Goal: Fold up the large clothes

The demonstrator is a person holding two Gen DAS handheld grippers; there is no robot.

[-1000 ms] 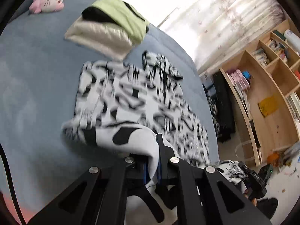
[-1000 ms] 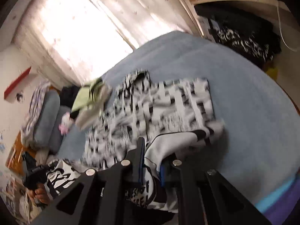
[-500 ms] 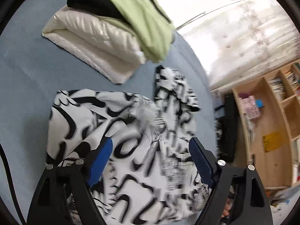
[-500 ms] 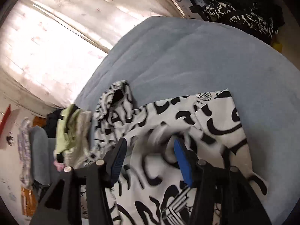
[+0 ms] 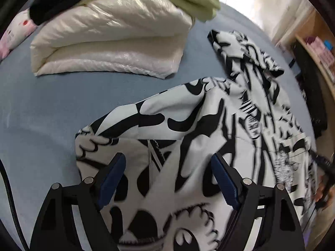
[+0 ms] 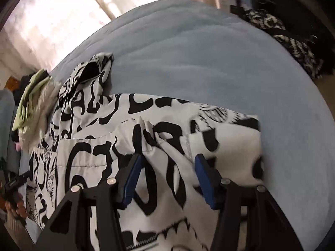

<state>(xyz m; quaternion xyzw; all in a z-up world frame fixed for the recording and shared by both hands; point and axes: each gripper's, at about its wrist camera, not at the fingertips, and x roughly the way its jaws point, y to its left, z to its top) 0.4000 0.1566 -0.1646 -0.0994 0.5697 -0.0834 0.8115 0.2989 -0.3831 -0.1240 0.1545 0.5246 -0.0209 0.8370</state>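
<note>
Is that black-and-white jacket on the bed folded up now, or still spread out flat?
Partly folded. The black-and-white jacket has one layer doubled over onto itself, its edge showing across the body, but it still covers much of the blue bed.

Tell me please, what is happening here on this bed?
A person is folding a black-and-white patterned jacket on a blue bed, with a gripper in each hand. The left gripper and the right gripper both stand open above the jacket, holding nothing. A folded white quilt lies beside it.
</note>
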